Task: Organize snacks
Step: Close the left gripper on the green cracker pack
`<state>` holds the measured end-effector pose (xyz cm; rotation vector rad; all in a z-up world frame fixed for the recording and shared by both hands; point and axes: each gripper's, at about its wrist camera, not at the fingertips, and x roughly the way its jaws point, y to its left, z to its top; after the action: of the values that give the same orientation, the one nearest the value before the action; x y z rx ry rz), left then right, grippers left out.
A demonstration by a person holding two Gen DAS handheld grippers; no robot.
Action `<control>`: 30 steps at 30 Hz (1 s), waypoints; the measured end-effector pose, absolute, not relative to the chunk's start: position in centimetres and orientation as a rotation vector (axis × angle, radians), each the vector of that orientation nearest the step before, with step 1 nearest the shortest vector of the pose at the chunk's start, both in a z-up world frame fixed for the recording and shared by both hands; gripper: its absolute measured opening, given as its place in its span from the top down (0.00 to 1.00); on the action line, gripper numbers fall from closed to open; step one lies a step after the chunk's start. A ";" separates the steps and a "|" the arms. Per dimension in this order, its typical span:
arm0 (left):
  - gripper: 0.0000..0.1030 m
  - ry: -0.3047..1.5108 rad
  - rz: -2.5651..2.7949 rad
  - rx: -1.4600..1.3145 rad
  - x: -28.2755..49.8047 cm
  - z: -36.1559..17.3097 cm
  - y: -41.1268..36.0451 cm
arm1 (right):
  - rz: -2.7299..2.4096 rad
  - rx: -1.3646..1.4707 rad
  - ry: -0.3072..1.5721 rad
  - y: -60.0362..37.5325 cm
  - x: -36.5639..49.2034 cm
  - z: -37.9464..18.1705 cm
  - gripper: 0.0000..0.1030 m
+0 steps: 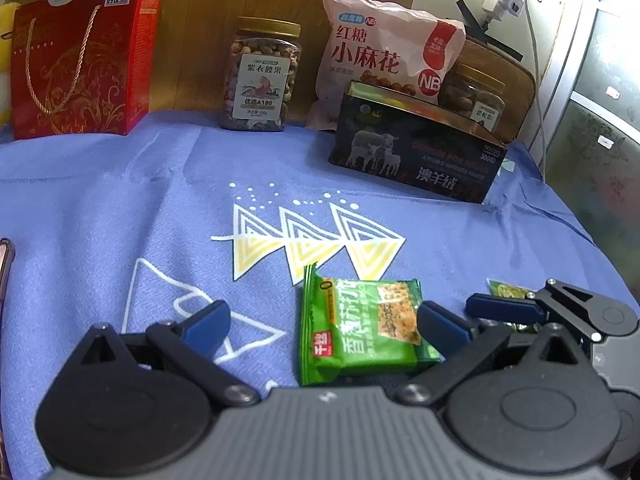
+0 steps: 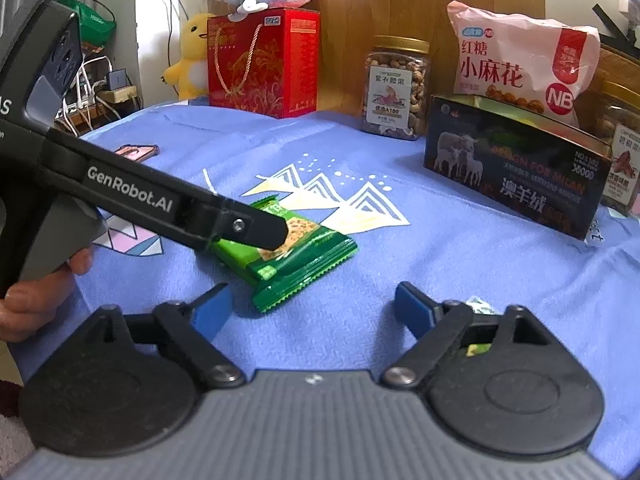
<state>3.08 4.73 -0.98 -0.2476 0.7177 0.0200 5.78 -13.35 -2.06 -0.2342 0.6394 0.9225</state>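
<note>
The open dark box (image 2: 516, 176) with the sheep picture sits far right on my blue-clothed tabletop (image 1: 120, 200). Mid-tabletop lies the green cracker packet (image 1: 360, 328): light, crinkly, slippery film over brittle biscuit. My left gripper (image 1: 324, 320) straddles it, jaws apart; I'd pinch across the flat body, gently. My right gripper (image 2: 312, 308) waits near, jaws apart too.

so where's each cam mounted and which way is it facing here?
Left wrist: on the left gripper, low over the blue cloth, facing the back wall; own open fingers flank the green cracker packet.
Right wrist: on the right gripper, same heading; own open fingers, plus the person's hand holding the left gripper.
Shared: packet, dark sheep box, nut jar, pink bag, red gift box.
</note>
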 end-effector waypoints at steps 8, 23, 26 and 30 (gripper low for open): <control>0.00 0.718 0.016 -0.241 3.0 -1.0 4.8 | 0.905 -0.245 0.663 -13.2 5.9 -2.1 0.00; 0.00 0.736 0.003 -0.207 2.8 -1.0 4.4 | 0.904 -0.249 0.658 -13.4 5.9 -2.1 0.00; 0.00 0.732 -0.011 -0.237 2.7 -1.0 4.9 | 0.905 -0.244 0.662 -13.4 5.9 -2.1 0.00; 0.00 0.697 -0.042 -0.352 2.2 -1.0 6.5 | 0.906 -0.242 0.666 -13.4 6.0 -2.2 0.00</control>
<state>2.15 6.49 -0.98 -0.3524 0.6973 -0.0424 5.98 -13.38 -2.15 -0.2423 0.6664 0.9057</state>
